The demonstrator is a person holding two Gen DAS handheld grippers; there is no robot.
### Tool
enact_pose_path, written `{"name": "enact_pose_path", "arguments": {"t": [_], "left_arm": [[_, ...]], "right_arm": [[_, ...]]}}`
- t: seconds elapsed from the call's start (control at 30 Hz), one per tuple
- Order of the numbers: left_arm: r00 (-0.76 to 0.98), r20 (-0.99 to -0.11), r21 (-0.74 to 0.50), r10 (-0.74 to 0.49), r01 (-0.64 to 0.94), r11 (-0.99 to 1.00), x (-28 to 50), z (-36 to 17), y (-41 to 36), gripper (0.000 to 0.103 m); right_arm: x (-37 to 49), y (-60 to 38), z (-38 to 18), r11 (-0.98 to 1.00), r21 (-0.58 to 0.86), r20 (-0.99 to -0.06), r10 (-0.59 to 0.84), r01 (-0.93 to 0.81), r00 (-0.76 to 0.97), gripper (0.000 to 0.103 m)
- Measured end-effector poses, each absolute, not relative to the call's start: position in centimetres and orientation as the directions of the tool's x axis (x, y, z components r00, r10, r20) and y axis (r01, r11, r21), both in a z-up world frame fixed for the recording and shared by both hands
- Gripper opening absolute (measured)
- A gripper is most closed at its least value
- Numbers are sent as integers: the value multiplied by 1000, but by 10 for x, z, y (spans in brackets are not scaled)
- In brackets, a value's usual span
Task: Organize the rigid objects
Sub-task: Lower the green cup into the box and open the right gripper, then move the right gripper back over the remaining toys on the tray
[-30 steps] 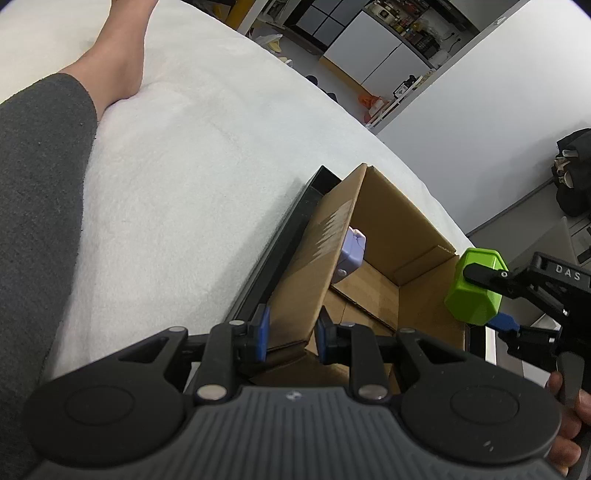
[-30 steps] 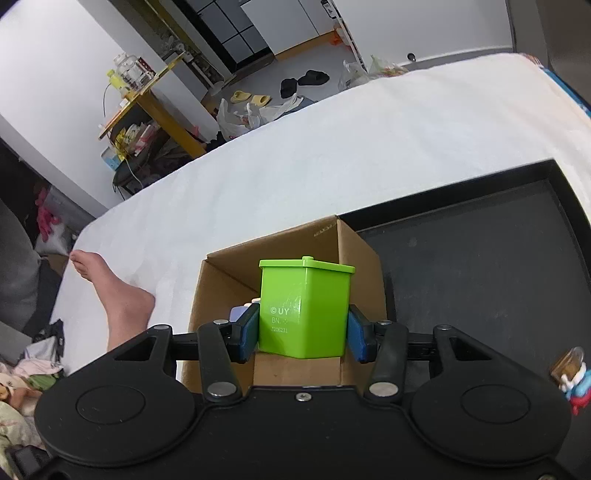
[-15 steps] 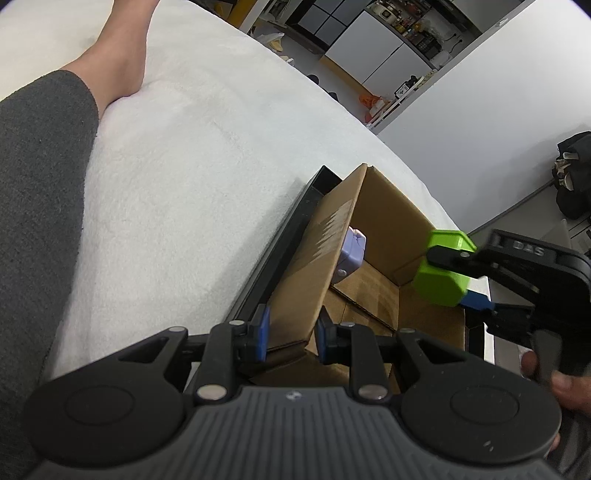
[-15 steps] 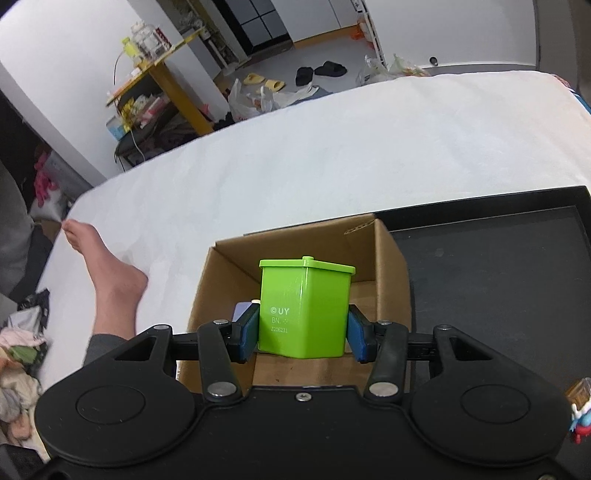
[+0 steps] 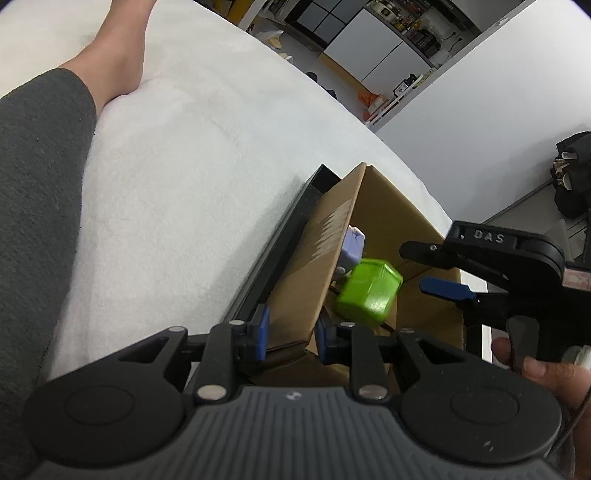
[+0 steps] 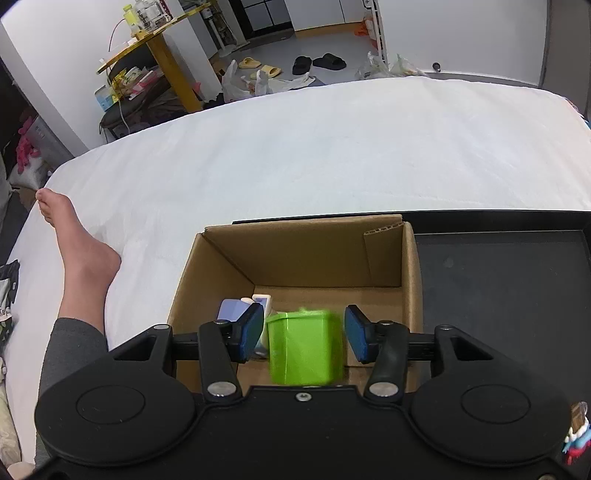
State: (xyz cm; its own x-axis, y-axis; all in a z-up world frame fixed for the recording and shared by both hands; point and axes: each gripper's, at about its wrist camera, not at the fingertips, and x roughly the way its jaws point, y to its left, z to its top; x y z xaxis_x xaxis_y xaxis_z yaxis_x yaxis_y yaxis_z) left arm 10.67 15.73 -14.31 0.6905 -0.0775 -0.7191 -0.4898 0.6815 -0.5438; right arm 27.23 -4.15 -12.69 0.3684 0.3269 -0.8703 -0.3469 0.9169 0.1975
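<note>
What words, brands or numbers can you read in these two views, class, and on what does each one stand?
"DAS": raised letters on the black body of the right claw, seen from the left wrist view.
Green container: blurred, no print readable.
Cardboard box: no print visible.
Bottles on the yellow shelf: labels too small to read.
</note>
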Motion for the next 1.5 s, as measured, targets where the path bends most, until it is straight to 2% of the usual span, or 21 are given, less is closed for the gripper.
{"name": "enact_pose_path", "arguments": {"t": [0.27,0.53,0.73,0.9,1.07,1.27,1.5], "left_arm": [[693,-719,-522,-52,-490,698,107,-142,152,23],[695,-717,-525,-52,-491,695,107,-142,154,23],[696,-717,-523,-51,-487,699,106,-142,153,23],[695,-717,-519,-50,-485,703,107,-141,153,23],[694,-718,-518,-49,-487,703,107,-142,153,23],[692,-721,-513,-46,-489,705,107,-141,151,23],[689,-723,-517,-50,-491,702,108,-140,154,23]], "right_arm": [[264,-68,-104,917,256,-848,364,-304,385,49],[256,-99,-90,916,295,-834,386,-273,393,54],[244,-118,-83,919,307,-829,386,-247,405,65],[232,-145,-81,928,331,-825,371,-168,427,67],[229,-159,-84,939,326,-831,340,-110,441,68],[221,-169,-83,957,275,-847,289,-97,445,77],[212,-193,-83,969,237,-870,242,-66,428,77]]}}
